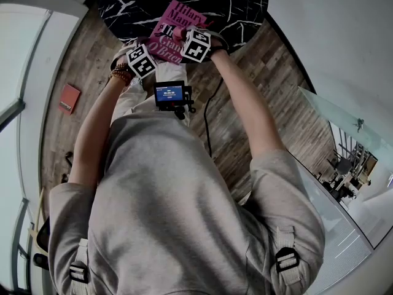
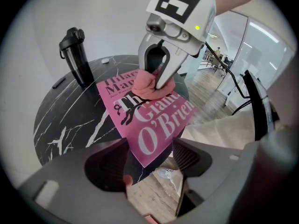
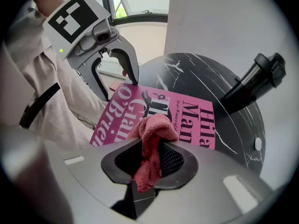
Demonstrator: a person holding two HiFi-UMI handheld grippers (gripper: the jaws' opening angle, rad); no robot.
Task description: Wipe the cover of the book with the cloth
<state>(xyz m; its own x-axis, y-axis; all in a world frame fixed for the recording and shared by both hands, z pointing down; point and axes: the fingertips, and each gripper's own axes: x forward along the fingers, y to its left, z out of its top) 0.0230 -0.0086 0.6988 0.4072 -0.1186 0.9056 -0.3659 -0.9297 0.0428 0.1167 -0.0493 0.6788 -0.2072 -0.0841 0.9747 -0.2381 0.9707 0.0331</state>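
Note:
A pink book lies flat on a round black marble table, its near corner jutting over the table's edge. My right gripper is shut on a salmon-pink cloth, and the bunched cloth rests on the middle of the cover. My left gripper stands open at that overhanging corner, one jaw on each side, apart from the paper.
A black lidded bottle stands at the table's far side, with a small white bit near it. Wooden floor lies beneath, with a red object on it. A screen device hangs at the person's chest.

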